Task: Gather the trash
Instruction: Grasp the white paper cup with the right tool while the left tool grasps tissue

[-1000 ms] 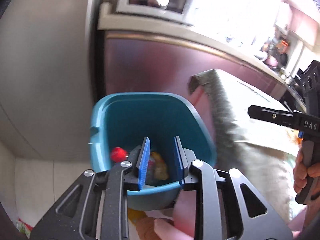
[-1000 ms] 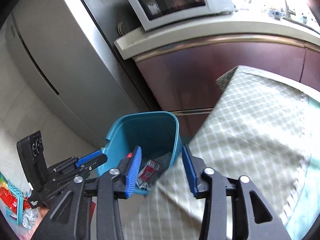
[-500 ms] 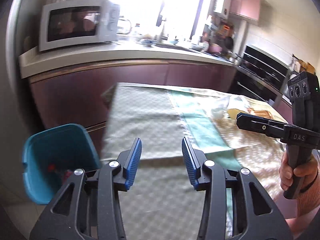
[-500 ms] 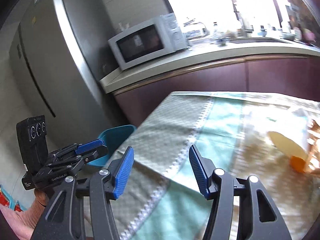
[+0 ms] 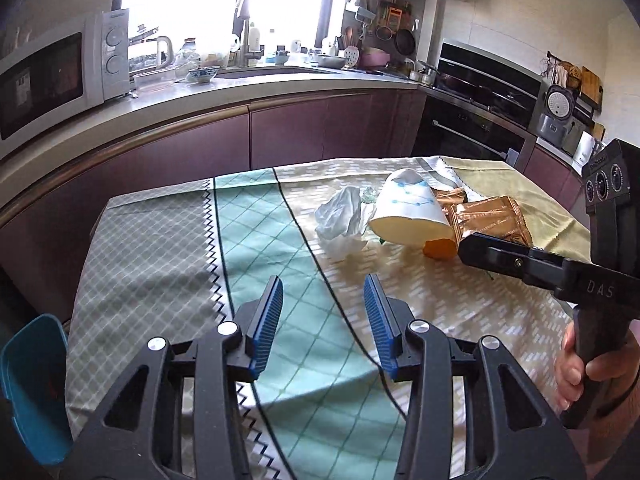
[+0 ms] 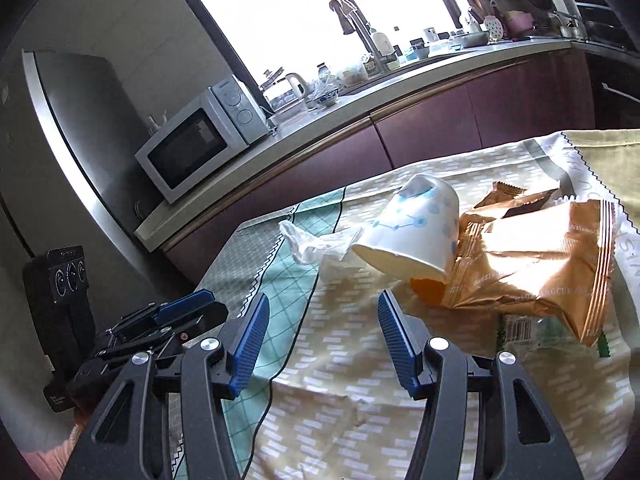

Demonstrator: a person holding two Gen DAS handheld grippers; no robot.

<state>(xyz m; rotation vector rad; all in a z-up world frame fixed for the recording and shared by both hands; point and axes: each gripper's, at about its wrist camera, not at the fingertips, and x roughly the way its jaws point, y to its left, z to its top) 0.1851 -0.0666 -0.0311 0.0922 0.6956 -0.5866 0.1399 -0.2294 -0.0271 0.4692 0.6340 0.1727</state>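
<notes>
White paper cup point(image 6: 416, 232) dotted blue; just beside it, shiny copper wrappers point(image 6: 532, 264) and white crumpled tissue point(image 5: 344, 220); underneath, green-and-cream checked tablecloth point(image 5: 256, 240).

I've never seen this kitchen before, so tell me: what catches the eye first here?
A heap of trash in the middle of the patterned tablecloth: a tipped paper cup lying on its side, a crumpled white tissue left of it, and shiny copper snack wrappers on its right. Both the left gripper and the right gripper are open and empty, short of the heap.
</notes>
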